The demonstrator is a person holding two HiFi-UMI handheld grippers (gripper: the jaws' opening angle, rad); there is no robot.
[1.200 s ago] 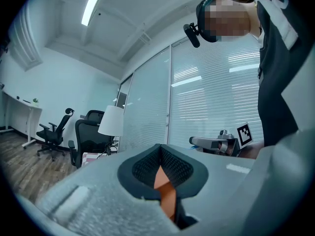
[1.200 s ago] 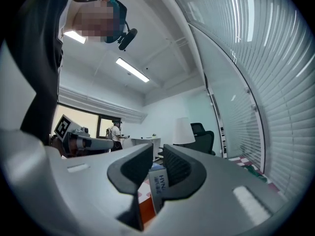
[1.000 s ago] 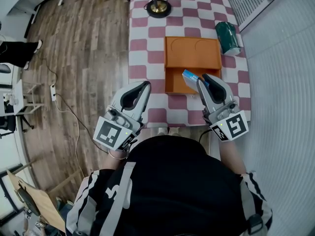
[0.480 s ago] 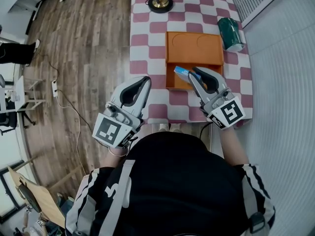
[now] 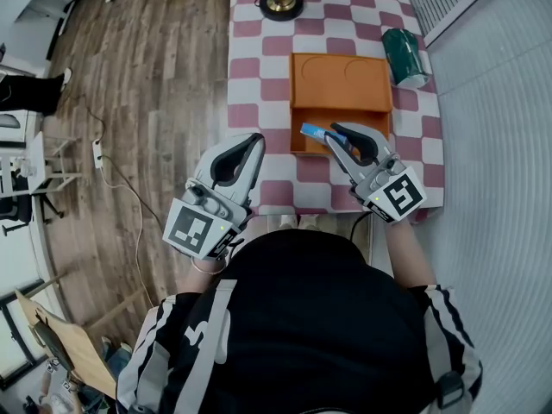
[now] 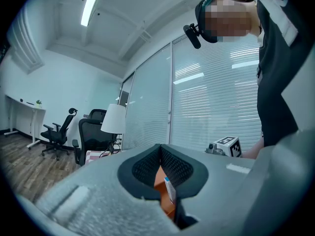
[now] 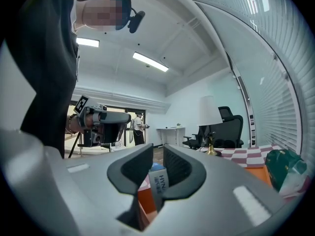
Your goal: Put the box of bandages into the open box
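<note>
The orange open box (image 5: 338,76) lies on the checkered table (image 5: 259,76), its lid folded back and its tray toward me. My right gripper (image 5: 333,134) is shut on the blue box of bandages (image 5: 311,131) and holds it above the tray's near left part. In the right gripper view the bandage box (image 7: 159,182) stands upright between the dark pads (image 7: 178,168), with orange below it. My left gripper (image 5: 256,142) hovers shut and empty over the table's near left edge. In its own view the left gripper (image 6: 160,150) points toward the orange box (image 6: 161,182).
A dark green canister (image 5: 403,57) lies at the table's right edge beside the orange box. A brass lamp base (image 5: 281,1) stands at the far end. Wooden floor with a cable (image 5: 129,205) lies to the left; a white wall (image 5: 500,145) runs along the right.
My right gripper has carried the bandage box leftward and forward, from the tray's right side to over its left part. The left gripper has barely moved.
</note>
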